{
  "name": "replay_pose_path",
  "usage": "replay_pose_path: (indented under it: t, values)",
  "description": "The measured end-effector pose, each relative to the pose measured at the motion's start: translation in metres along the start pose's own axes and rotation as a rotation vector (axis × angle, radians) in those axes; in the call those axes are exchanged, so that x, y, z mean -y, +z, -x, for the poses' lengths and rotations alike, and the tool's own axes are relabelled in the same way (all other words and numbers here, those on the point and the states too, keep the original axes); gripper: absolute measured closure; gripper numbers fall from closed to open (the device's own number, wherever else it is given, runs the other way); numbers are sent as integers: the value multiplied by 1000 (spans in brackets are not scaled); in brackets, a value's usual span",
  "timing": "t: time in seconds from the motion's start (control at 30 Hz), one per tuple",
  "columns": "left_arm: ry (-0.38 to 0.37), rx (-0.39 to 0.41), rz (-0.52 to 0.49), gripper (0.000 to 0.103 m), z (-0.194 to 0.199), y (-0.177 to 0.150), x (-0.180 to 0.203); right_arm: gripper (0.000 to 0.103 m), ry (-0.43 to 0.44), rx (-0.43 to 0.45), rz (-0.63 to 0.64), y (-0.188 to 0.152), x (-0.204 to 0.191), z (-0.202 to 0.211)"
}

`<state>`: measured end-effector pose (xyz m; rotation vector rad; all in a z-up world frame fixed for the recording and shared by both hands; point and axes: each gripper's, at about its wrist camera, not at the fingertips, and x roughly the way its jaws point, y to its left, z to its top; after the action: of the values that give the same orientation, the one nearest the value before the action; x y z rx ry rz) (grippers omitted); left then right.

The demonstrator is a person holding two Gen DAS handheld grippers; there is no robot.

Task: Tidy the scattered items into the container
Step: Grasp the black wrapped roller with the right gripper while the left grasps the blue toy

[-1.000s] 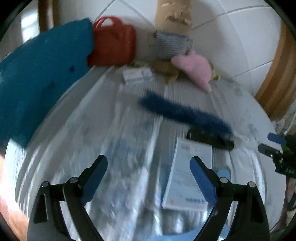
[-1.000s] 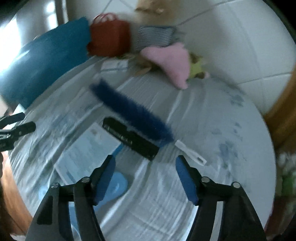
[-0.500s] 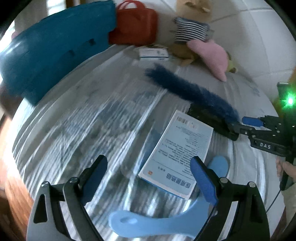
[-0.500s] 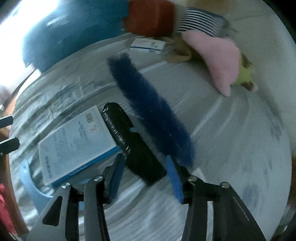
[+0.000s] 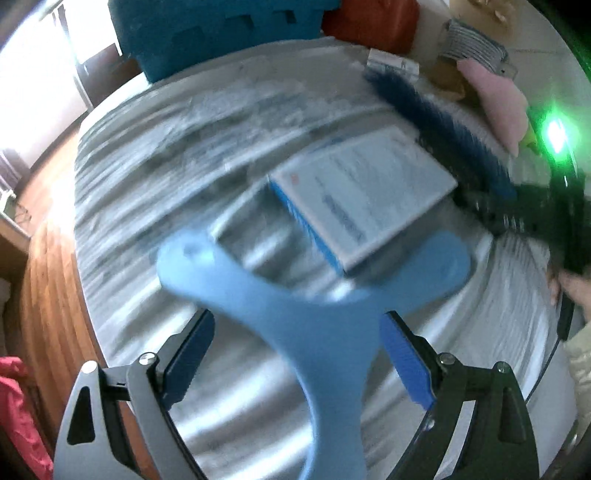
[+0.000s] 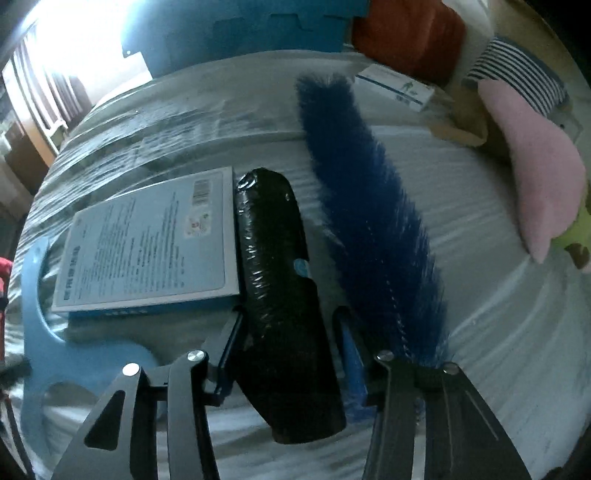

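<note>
My left gripper point(image 5: 297, 354) is open, its jaws on either side of a light blue plastic hanger-like piece point(image 5: 317, 310) that lies on the table. A white and blue box point(image 5: 365, 195) lies just beyond it. My right gripper point(image 6: 286, 354) has its jaws around a black shrink-wrapped case point(image 6: 280, 295); a gap shows at the right pad, so no firm grip shows. A dark blue fuzzy duster point(image 6: 369, 206) lies right of the case. The box point(image 6: 147, 243) lies left of it. The teal container point(image 5: 221, 33) stands at the table's far edge.
A red bag point(image 5: 373, 18), a striped plush toy point(image 6: 517, 66), a pink plush point(image 6: 535, 177) and a small white box point(image 6: 399, 88) sit at the back. The table edge and wood floor point(image 5: 48, 258) are on the left. The right gripper shows in the left wrist view point(image 5: 535, 214).
My left gripper moved forward over the light blue piece, which now lies between its jaws. My right gripper advanced onto the black case and narrowed around it.
</note>
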<state>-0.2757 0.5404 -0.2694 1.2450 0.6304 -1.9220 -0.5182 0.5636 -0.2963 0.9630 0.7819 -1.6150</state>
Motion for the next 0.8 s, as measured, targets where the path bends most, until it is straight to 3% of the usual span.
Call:
replay_pose_path:
  t: [0.2,0.33,0.43,0.5,0.53,0.67,0.8]
  values:
    - [36,-1,7,11,-13,-23,14,56,15,23,13,-5,-3,1]
    - [90,45,1,11,-21,-19,21,47,33,42,33,-7,-8,0]
    - [73,69,29,13,-24,-17,19,45,51,66,38,-7,-9,-2]
    - [21,82,63,24,-25,-17,15,44,55,84,37,-6,-8,-3]
    - [19,93,61,34,-24,-16,15,45,52,93,39,-6,-8,-4]
    - [20,95,62,37,-25,-10,17,62,24,107,20,-6,-4,-3]
    - [22,105,69,37,-27,-8,15,59,37,111,27,-4,-3,-5]
